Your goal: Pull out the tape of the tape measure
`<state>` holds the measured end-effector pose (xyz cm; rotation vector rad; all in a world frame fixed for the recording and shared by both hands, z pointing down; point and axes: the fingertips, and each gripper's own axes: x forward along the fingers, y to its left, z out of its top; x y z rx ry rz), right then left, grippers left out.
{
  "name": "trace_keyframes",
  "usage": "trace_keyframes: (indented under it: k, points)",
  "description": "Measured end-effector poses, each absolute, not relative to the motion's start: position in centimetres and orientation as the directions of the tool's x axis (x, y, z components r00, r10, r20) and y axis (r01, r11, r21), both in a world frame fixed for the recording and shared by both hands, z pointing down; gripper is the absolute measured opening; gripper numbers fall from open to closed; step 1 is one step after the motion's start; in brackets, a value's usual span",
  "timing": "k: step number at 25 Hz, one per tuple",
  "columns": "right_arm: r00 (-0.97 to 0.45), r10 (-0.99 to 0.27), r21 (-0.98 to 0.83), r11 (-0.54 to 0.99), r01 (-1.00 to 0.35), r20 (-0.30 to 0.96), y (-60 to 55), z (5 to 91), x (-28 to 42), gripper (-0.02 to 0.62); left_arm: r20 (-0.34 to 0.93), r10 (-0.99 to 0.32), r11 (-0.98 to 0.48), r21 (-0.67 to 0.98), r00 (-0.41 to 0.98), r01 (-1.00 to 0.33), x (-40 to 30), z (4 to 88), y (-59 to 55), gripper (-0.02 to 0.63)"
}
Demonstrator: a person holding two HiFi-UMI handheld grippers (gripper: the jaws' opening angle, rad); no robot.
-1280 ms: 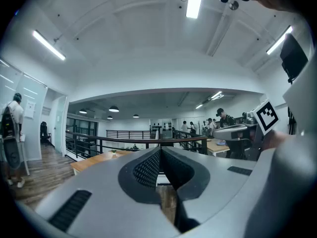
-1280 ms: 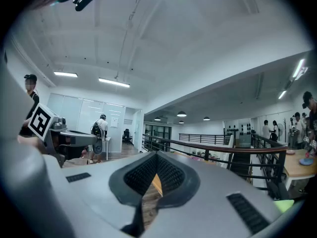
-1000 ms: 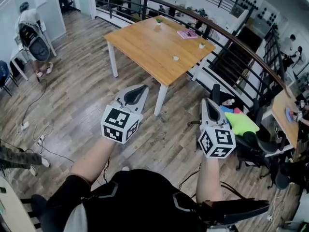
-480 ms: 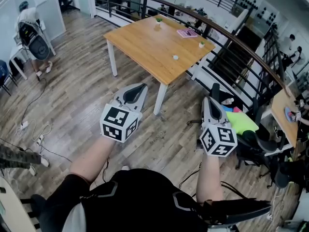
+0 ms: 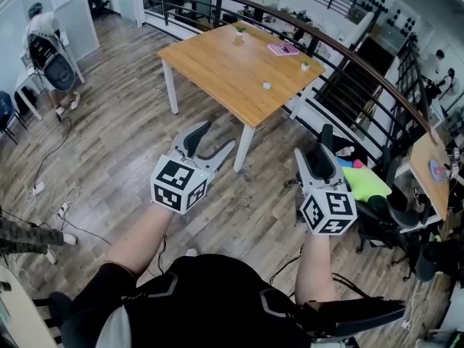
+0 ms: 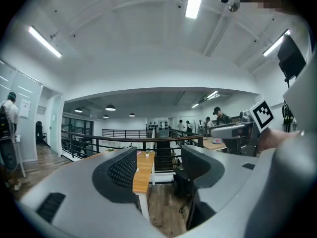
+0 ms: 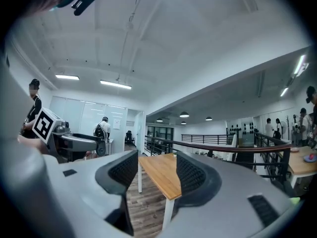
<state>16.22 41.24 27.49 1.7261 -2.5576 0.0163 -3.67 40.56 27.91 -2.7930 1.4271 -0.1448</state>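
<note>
No tape measure can be made out for certain in any view. A wooden table (image 5: 217, 64) stands a few steps ahead, carrying a pink book (image 5: 282, 49), a tiny plant (image 5: 240, 30) and two small white items, one being (image 5: 266, 86). My left gripper (image 5: 217, 136) is held in the air above the floor, well short of the table, its jaws opening with nothing between them. My right gripper (image 5: 313, 143) hangs beside it, jaws also opening and empty. In the left gripper view the left gripper (image 6: 157, 155) frames the table (image 6: 143, 175). The right gripper (image 7: 156, 162) frames it too (image 7: 161, 172).
A dark railing (image 5: 348, 56) runs behind the table. A chair with green and blue items (image 5: 362, 183) stands at the right, next to another desk (image 5: 428, 165). Cables (image 5: 51, 194) lie on the wooden floor at the left. A person (image 5: 47, 42) stands far left.
Both grippers' jaws were together in the earlier frames and now stand apart. The hands have hardly moved.
</note>
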Motion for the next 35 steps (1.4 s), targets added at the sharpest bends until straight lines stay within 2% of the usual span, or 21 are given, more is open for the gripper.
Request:
trace_keyframes:
  k: [4,11,23,35]
  points:
    - [-0.384,-0.923,0.005,0.385,-0.923,0.034,40.9,27.2,15.3,0.278,0.077,-0.807,-0.59,-0.054,0.586,-0.806,-4.7,28.1,40.3,0.308]
    - [-0.375,-0.926,0.002,0.375,-0.927,0.046,39.3,27.4,11.9,0.35,0.067,-0.815,-0.577,-0.006,0.575,-0.817,-9.2,28.2,38.7,0.324]
    - [-0.355,-0.931,0.017,0.358,-0.934,0.087,36.6,28.6,6.0,0.348,0.047,-0.782,-0.622,0.02,0.622,-0.783,-13.9,29.5,35.5,0.324]
    - [-0.405,-0.911,0.008,0.406,-0.914,0.075,24.9,29.5,7.2,0.337,0.072,-0.806,-0.591,-0.017,0.588,-0.807,-12.9,30.7,26.1,0.324]
